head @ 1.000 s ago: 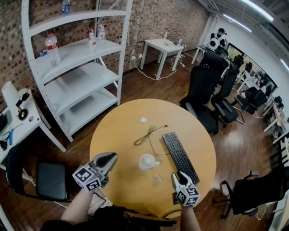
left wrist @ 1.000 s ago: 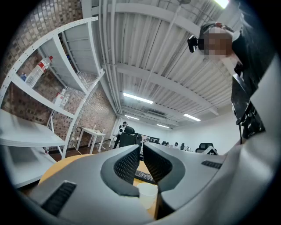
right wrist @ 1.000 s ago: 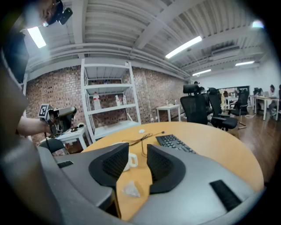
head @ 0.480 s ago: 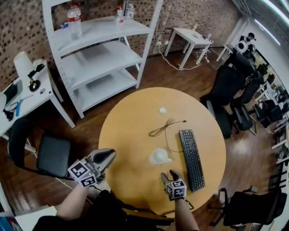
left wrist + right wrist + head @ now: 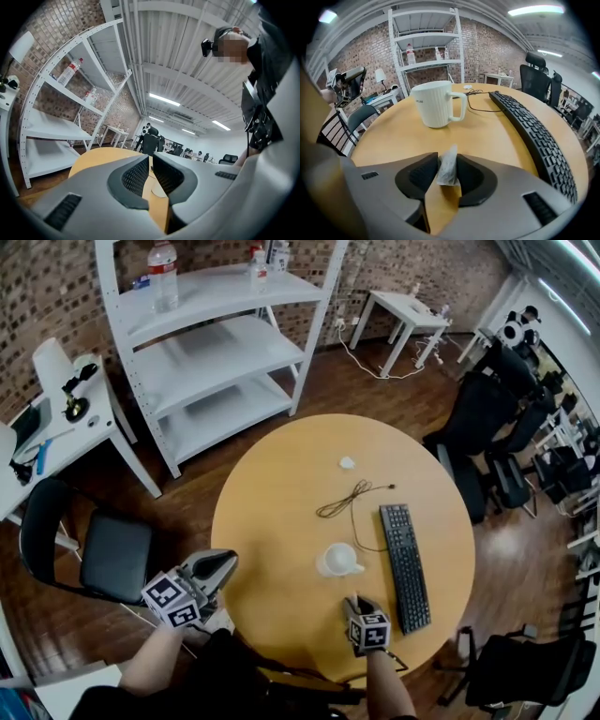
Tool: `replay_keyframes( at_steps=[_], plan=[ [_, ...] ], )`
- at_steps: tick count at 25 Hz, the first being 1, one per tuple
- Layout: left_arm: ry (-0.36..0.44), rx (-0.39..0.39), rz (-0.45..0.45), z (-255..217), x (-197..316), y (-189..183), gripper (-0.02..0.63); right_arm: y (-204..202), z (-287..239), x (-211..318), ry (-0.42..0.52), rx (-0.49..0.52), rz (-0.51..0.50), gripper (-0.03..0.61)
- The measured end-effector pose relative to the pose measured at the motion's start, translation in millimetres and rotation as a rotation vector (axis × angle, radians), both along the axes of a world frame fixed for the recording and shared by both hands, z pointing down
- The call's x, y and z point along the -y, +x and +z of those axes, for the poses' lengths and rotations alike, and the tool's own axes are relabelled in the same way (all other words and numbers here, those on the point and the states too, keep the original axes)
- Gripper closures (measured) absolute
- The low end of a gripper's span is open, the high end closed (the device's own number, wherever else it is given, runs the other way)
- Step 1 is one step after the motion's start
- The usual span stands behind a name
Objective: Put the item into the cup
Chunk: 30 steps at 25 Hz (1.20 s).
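A white ribbed cup (image 5: 337,560) with a handle stands upright on the round wooden table (image 5: 272,512); the right gripper view shows the cup (image 5: 436,103) straight ahead. My right gripper (image 5: 354,602) is low at the table's near edge, just short of the cup. Its jaws are closing on a small clear crumpled packet (image 5: 448,168), which both pads touch, so my right gripper (image 5: 447,172) is gripping it. My left gripper (image 5: 223,565) hangs off the table's left edge, and in its own view the left gripper (image 5: 151,171) is shut and empty.
A black keyboard (image 5: 405,565) lies right of the cup, and a thin cable (image 5: 349,500) lies beyond it. A small white object (image 5: 347,463) sits at the far side. White shelving (image 5: 206,343) and a black chair (image 5: 103,554) stand to the left.
The packet lay loose on the table a second ago. My right gripper moved over it, opened wide and closed round it. The left gripper stayed put.
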<state>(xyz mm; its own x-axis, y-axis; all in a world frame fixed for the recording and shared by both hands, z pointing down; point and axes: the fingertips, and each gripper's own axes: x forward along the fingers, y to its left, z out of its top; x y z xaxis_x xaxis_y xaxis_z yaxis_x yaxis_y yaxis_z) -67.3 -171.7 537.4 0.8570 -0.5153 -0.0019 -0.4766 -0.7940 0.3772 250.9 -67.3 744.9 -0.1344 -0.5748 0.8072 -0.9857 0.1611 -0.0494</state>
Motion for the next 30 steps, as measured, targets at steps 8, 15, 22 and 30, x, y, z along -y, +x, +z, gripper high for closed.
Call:
replay_keyframes(
  at_steps=[8,15,22,30],
  plan=[
    [0.065,-0.001,0.02,-16.4,10.4,10.4,0.595,0.0,-80.5,30.6,0.243,0.009,-0.037,0.451],
    [0.141,-0.016,-0.057,-36.9,20.4,-5.4,0.595,-18.0,-158.1,87.3,0.407,0.023,-0.076,0.45],
    [0.164,-0.01,-0.099,-47.4,17.4,-25.5,0.595,-44.6,-168.5,115.9,0.449,0.037,-0.121,0.449],
    [0.156,0.001,-0.093,-43.2,8.7,-30.9,0.595,-45.7,-151.5,118.2,0.439,0.068,-0.079,0.337]
  ],
)
